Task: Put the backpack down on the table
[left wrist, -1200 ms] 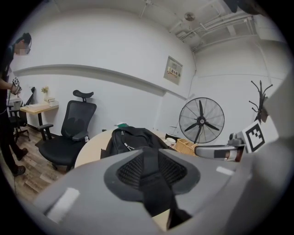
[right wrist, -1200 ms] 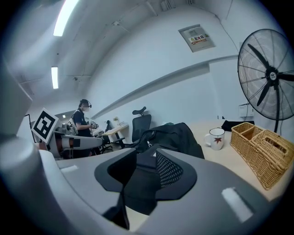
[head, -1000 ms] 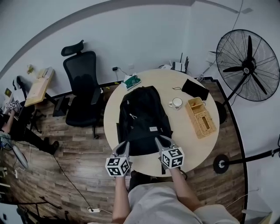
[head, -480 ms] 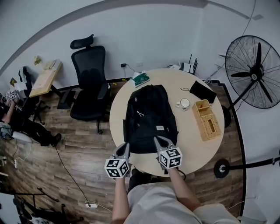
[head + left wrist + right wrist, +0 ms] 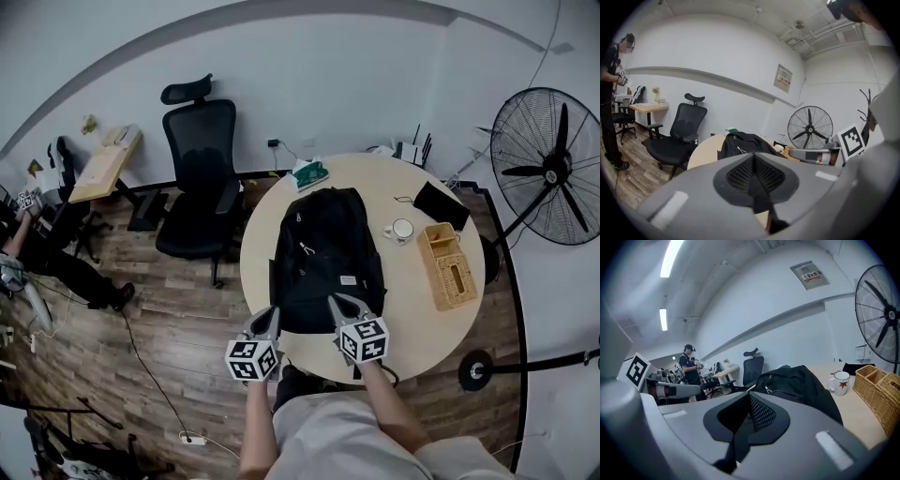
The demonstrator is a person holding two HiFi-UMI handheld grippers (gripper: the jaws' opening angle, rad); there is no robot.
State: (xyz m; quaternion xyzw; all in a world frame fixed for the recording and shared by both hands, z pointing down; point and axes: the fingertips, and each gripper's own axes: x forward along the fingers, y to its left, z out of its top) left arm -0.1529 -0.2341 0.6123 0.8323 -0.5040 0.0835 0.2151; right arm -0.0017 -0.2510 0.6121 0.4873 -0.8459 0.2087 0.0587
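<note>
Black backpack (image 5: 326, 248) lies flat on the round table (image 5: 412, 323). Its near edge is hidden behind the left gripper (image 5: 269, 313) and the right gripper (image 5: 337, 301). Both are closed tight, with nothing seen between. Bare tabletop is free between it and the wicker basket (image 5: 448, 269).

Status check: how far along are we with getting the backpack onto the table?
Done, it seems: the backpack lies flat on the table. In hand: nothing that I can see. The left gripper and right gripper both have their fingers together at the backpack's near end, with nothing visible between them. Left: probably only pulling both grippers clear.
</note>
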